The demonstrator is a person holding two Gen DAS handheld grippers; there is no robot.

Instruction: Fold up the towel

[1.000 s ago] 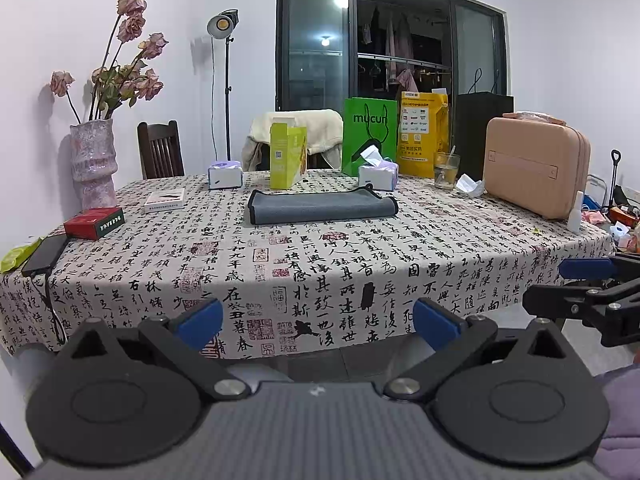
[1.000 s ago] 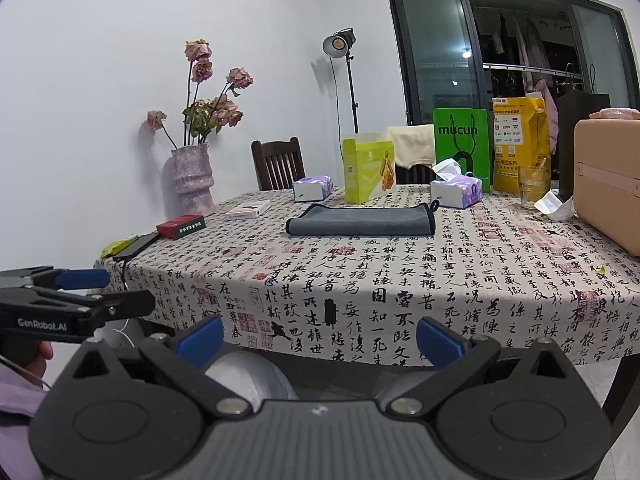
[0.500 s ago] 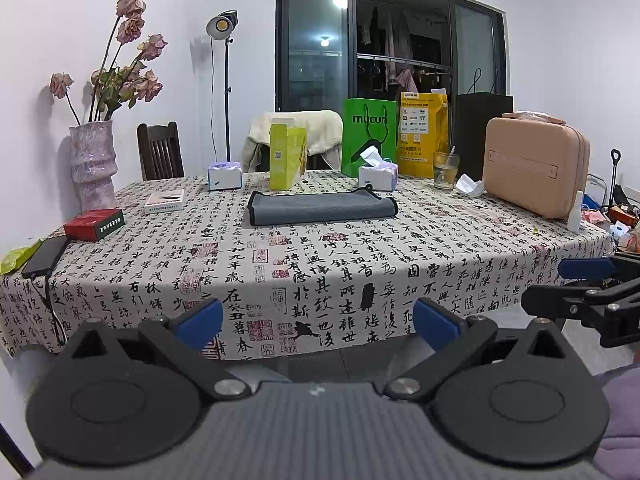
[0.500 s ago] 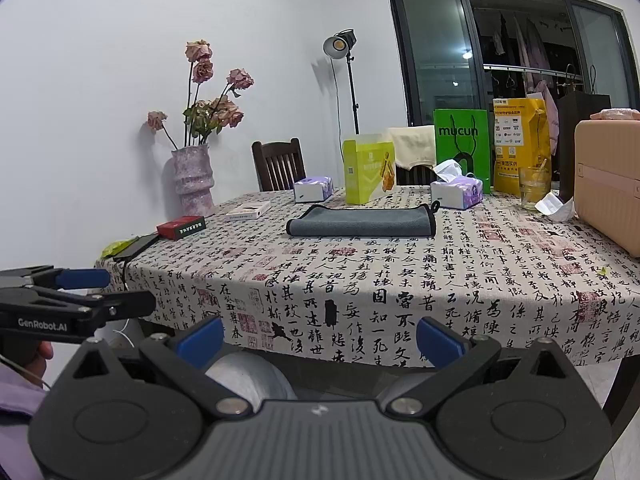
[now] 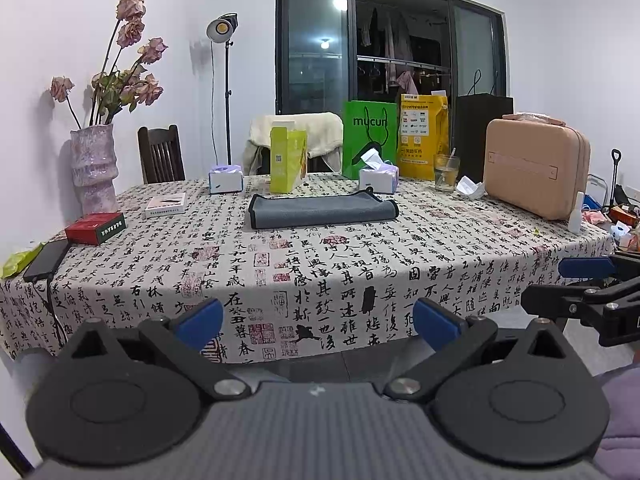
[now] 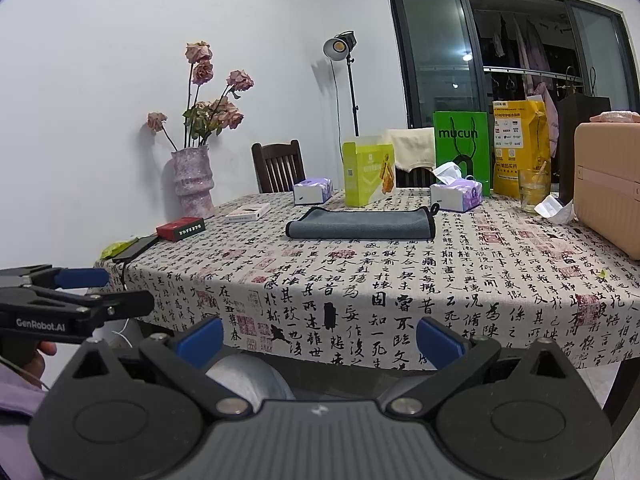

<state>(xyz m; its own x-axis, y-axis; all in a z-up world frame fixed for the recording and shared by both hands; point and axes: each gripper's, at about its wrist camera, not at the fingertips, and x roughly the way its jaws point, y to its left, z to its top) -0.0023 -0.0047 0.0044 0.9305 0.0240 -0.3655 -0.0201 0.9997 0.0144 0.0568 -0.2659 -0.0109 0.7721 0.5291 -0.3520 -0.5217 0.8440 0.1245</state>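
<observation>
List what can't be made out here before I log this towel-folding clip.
- Towel layers: both views, too far and edge-on to count folds.
- Pink case: right wrist view, cut off by the frame edge.
- Right gripper in the left wrist view: frame edge cuts it off.
- Red box label: too small.

Lighting: even, cool indoor light, moderately bright. A lit floor lamp (image 5: 222, 29) stands far ahead of the tongs; ceiling lights reflect as glare spots in the dark window (image 5: 340, 3). Shadows: soft flower shadows on the wall (image 6: 120, 80), ahead left. Sharpness: both views crisp, no motion blur. Distortion: strong fisheye bending, black vignette at corners.
</observation>
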